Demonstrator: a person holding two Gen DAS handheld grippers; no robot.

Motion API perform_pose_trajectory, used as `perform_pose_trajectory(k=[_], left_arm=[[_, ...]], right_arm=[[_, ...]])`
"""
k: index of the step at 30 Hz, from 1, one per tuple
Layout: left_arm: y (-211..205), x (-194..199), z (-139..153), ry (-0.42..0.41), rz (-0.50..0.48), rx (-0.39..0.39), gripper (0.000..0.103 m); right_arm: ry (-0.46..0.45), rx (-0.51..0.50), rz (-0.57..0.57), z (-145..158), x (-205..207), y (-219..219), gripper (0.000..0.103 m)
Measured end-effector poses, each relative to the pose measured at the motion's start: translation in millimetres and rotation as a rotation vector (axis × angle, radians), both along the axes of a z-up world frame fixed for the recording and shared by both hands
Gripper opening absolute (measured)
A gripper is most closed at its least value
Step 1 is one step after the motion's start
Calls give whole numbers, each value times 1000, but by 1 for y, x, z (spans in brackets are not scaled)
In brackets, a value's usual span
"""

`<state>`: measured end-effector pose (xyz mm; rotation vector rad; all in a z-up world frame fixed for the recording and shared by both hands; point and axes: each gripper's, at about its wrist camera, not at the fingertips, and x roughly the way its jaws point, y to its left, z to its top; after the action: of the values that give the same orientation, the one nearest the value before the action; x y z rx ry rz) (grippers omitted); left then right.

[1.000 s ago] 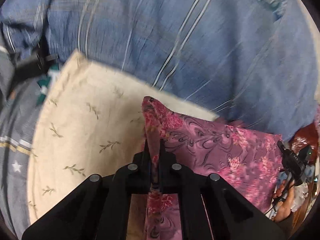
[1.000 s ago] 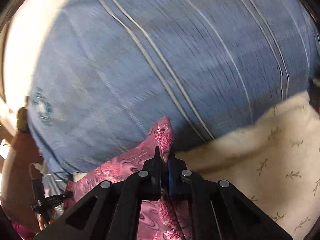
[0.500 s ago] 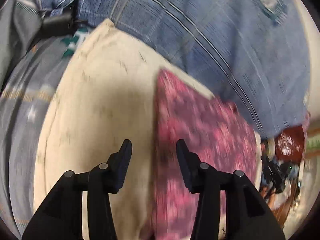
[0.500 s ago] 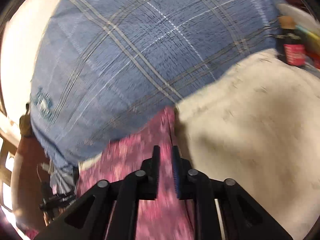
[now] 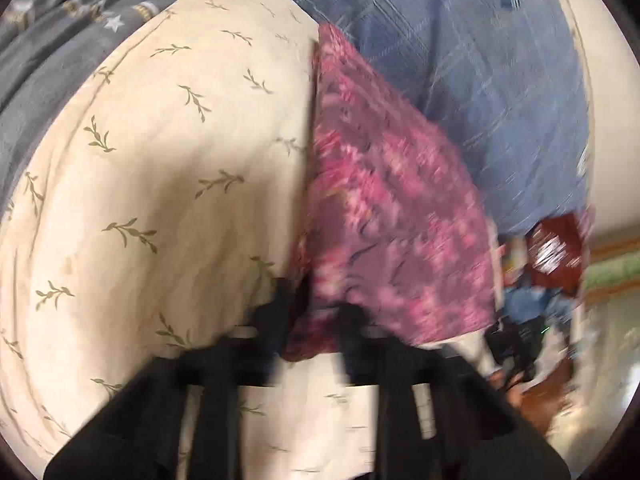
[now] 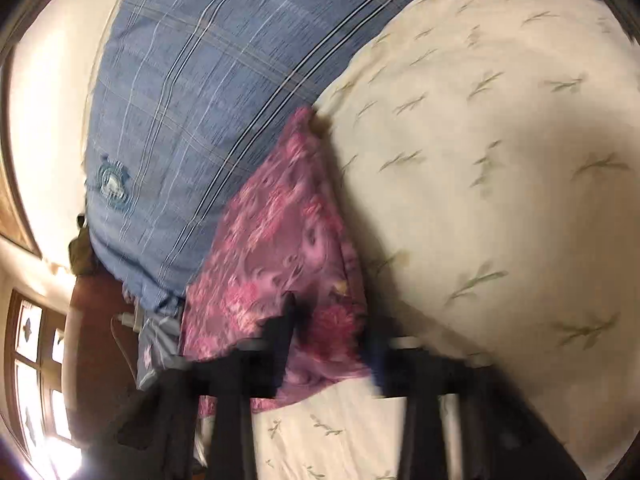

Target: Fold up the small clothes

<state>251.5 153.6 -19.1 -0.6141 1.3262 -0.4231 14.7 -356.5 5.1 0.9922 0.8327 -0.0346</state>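
A pink floral cloth [image 5: 384, 208] lies flat on a cream leaf-print cover [image 5: 160, 160], with one long edge along the cover's middle. My left gripper [image 5: 316, 314] is at the cloth's near edge. Its blurred jaws stand apart and are closing, with the cloth's near corner between them and no pad pressing on it. In the right wrist view the same cloth [image 6: 280, 240] runs away from my right gripper [image 6: 328, 332]. Those jaws also stand apart and are closing over the near hem, without gripping it.
Blue plaid bedding [image 5: 480, 60] [image 6: 200, 100] lies beyond the cloth. Grey star-print fabric [image 5: 48, 60] borders the cream cover [image 6: 480, 160] at the far left. A dark red packet [image 5: 556, 248] and clutter sit past the bed's edge. A window [image 6: 28, 360] glares at lower left.
A second ago both grippers were shut on raised corners of the pink cloth. They let go, opened and drew back to its near edge, and the cloth now lies flat.
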Motion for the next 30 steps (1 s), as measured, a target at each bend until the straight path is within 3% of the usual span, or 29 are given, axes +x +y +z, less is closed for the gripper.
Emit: perform_pose_trajectory(k=[4,6,8,10,12,14,16,17,18,20,24,28,29,30], left_arm=[[4,4,17,-63,35,115,6],[2,7,10,-39,25,151,7],[6,7,1,-9,25,215,6],[14,4,0,-5,32,219,6],[18,2,14,-37,50,233,7],[15,3,37,-104,49,255,7],[2,6,63,-177,25,264,9],[-11,10,76,-221,3,274,20],[-20,13,83,-247,-15,285,44],[-44,23,92,-292,-44,330,64],[-88,45,74,-291,-128,394,64],[-106,59,30,-248,-174,478,64],[-106,58,21,-256,-175,484,64],[-108,54,21,-311,-177,501,67]], right_arm=[[-143,-100,-18,46,-8,3,5],[-121,-135,-23,48,-10,-3,5],[-10,-191,-10,31,-7,-5,6],[108,-232,25,8,-4,0,6],[94,-245,-19,15,-9,3,13],[71,-324,-93,37,-13,6,13],[-32,-354,-81,65,-9,16,13],[-76,-362,-55,76,-5,26,15],[-111,-369,-13,85,3,38,21],[-128,-394,58,91,18,60,27],[-88,-440,132,75,54,93,27],[-7,-452,105,40,64,85,27],[73,-452,108,19,69,80,27],[85,-432,120,7,66,79,25]])
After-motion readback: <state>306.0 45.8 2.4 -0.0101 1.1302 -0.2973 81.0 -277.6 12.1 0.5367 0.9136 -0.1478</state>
